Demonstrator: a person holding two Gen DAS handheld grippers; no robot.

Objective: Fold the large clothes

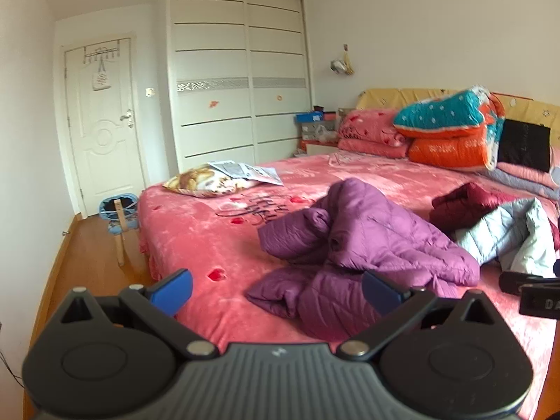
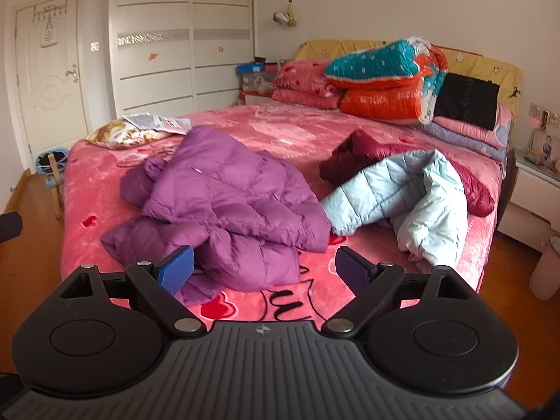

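Purple puffer jacket (image 2: pixel 224 196) lies crumpled on the pink bedspread (image 2: pixel 290 129), right ahead of both claws, one sleeve flopped toward the near edge of the bed. The right gripper (image 2: pixel 264 271) hangs above that near edge, blue pads spread wide with nothing between them, the jacket's lower hem just beyond its left pad. The left gripper (image 1: pixel 276 288) is spread wide too, gripping nothing, with the same jacket (image 1: pixel 364 245) straight ahead and slightly to its right. To the right of the purple heap, touching it, a pale blue quilted jacket (image 2: pixel 406 189) sprawls over a dark red jacket (image 2: pixel 364 154), so the garments crowd together there. Farther ahead and left of the claws, a patterned pillow (image 2: pixel 122 134) sits at the bed's far left corner with papers (image 2: pixel 157 120) on top. At the far end, a folded teal and orange quilt (image 2: pixel 381 77) is stacked against the yellow headboard (image 2: pixel 472 59), pink folded blankets (image 2: pixel 304 84) beside it. Beyond the bed stand a white wardrobe (image 2: pixel 182 38) and a white door (image 2: pixel 49 70); a nightstand (image 2: pixel 535 189) sits far right of the right claw.
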